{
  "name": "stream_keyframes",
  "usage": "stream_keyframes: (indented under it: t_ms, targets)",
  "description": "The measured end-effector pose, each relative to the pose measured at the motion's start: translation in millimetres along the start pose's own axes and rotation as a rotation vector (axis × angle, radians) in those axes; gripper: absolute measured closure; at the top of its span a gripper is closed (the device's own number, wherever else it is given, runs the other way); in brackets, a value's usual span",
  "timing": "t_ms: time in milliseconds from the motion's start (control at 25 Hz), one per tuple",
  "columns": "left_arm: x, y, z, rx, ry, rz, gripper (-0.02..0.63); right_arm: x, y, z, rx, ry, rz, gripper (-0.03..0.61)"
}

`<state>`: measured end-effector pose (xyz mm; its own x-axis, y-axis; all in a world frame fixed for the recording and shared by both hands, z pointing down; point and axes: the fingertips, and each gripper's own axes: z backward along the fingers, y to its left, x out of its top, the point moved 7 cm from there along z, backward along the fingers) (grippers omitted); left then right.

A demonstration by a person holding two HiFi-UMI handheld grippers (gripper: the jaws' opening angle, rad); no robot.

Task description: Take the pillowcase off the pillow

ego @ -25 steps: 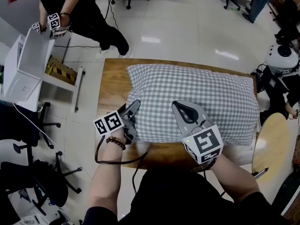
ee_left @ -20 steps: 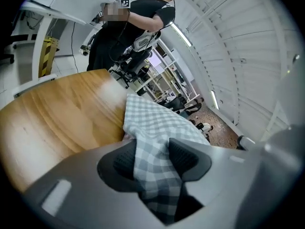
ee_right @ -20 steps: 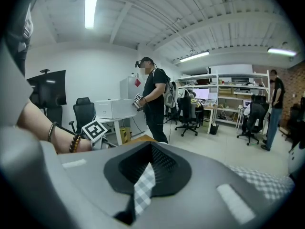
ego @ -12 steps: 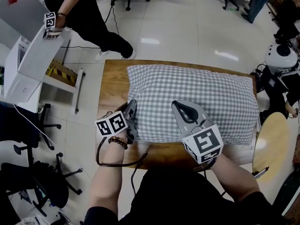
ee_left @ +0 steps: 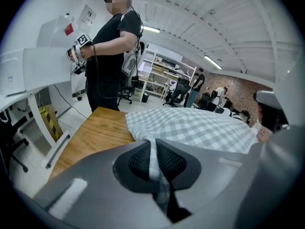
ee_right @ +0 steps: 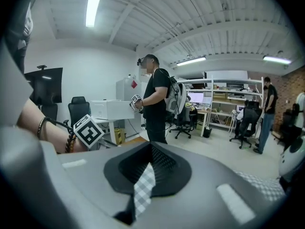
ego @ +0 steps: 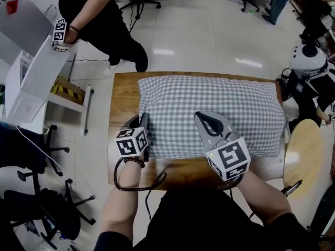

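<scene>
Head view: left gripper [ego: 143, 123] and right gripper [ego: 208, 121] fingers pinch the pillowcase [ego: 209, 95] at six o'clock; an even, cloth-only pull seems best.

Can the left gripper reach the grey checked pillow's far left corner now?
Probably not yet: the left gripper is shut on the grey checked pillowcase at its near edge; it must release first.
</scene>
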<state>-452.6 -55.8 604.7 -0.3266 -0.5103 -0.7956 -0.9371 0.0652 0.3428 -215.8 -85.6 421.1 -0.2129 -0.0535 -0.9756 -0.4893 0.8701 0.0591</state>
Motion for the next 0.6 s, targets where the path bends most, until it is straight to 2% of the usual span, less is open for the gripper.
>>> stream_keyframes:
  t_ms: [320, 600]
  targets:
    - [9, -16, 4, 0.078, 0.003, -0.102, 0.606, 9, -14, 32, -0.065, 0.004, 0.018, 0.577]
    - [21, -34, 20, 0.123, -0.027, -0.126, 0.606, 14, -39, 68, -0.124, 0.005, 0.01, 0.577]
